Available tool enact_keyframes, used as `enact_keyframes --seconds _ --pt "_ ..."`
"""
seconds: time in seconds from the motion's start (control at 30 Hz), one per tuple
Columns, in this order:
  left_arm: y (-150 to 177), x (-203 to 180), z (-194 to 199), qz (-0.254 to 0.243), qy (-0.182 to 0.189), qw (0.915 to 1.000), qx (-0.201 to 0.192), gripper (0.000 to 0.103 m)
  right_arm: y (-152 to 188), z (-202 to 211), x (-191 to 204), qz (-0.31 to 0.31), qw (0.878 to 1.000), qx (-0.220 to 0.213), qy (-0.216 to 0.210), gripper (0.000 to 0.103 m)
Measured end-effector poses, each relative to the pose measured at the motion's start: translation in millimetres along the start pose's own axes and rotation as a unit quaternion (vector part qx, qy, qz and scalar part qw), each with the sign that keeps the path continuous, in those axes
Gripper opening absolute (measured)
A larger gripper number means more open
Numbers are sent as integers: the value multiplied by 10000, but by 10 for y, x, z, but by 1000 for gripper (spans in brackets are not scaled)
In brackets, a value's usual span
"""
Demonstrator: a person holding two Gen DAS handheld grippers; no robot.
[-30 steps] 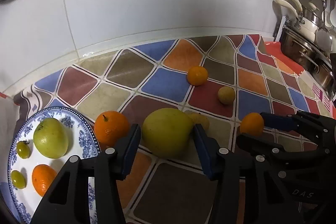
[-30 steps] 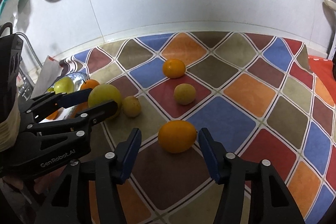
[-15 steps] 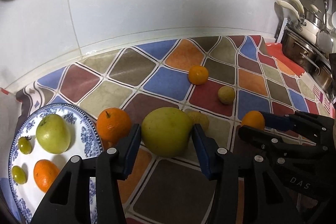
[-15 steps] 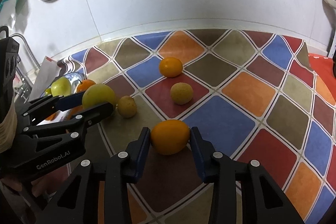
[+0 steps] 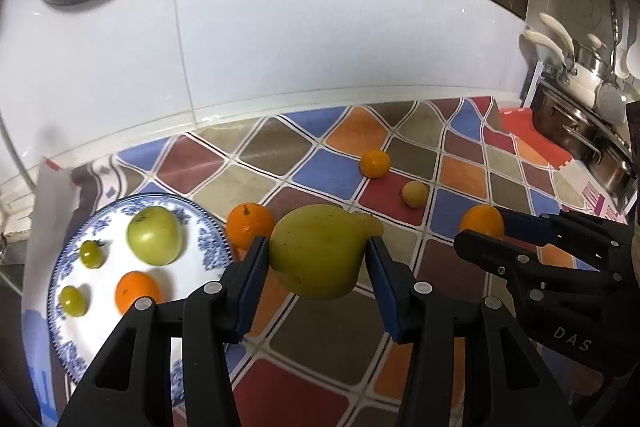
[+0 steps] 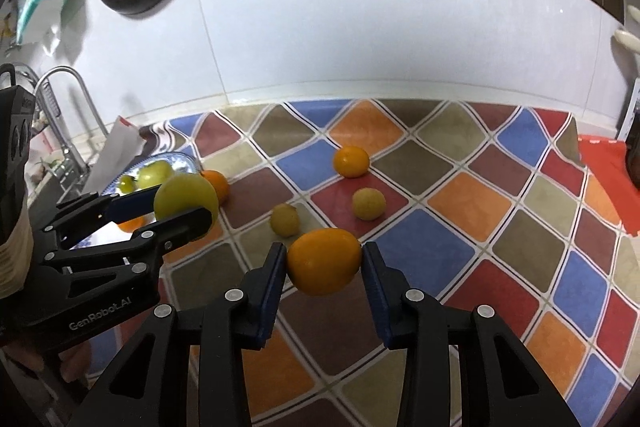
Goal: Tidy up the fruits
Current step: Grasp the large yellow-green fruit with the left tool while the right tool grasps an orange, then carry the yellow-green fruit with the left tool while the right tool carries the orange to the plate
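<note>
fingers of the left gripper (image 5: 316,259) clamp a big green fruit (image 5: 316,253), the right gripper (image 6: 324,261) pinches an orange (image 6: 323,261) (both lifted off the surface), likely bound for the plate (image 5: 64,267).

"DAS" marks the right gripper (image 5: 482,229); "GenRobot.AI" marks the left gripper (image 6: 186,205).

wall tiles (image 5: 320,35): glossy | pots (image 5: 576,131): shiny metal | plate (image 5: 64,267): glazed ceramic
</note>
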State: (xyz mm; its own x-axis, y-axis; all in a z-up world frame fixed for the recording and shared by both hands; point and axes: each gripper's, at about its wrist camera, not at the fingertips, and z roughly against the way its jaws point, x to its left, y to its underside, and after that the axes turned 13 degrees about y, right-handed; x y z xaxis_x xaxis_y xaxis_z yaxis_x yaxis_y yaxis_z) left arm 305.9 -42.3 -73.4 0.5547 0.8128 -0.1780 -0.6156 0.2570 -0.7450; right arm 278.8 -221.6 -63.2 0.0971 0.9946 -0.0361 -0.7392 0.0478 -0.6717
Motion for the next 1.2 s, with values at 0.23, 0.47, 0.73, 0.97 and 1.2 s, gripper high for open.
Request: enact_keyframes --seconds 0.23,0.47,0.73,0.97,1.2 --pt "94 -35 332 138 -123 9996 -190 49 3 302 126 161 9995 -234 -111 39" --pt "217 -47 667 251 -277 9986 -375 49 38 564 270 312 9984 -390 -259 39" --pt "359 -14 1011 342 -440 9971 -515 49 90 812 478 469 9965 -537 -431 39" --pt "450 82 1271 377 -591 9956 -621 49 114 950 689 558 9948 -618 -591 39" --pt "510 247 1475 392 -735 9941 -694 49 100 1025 936 629 9928 -706 -734 39"
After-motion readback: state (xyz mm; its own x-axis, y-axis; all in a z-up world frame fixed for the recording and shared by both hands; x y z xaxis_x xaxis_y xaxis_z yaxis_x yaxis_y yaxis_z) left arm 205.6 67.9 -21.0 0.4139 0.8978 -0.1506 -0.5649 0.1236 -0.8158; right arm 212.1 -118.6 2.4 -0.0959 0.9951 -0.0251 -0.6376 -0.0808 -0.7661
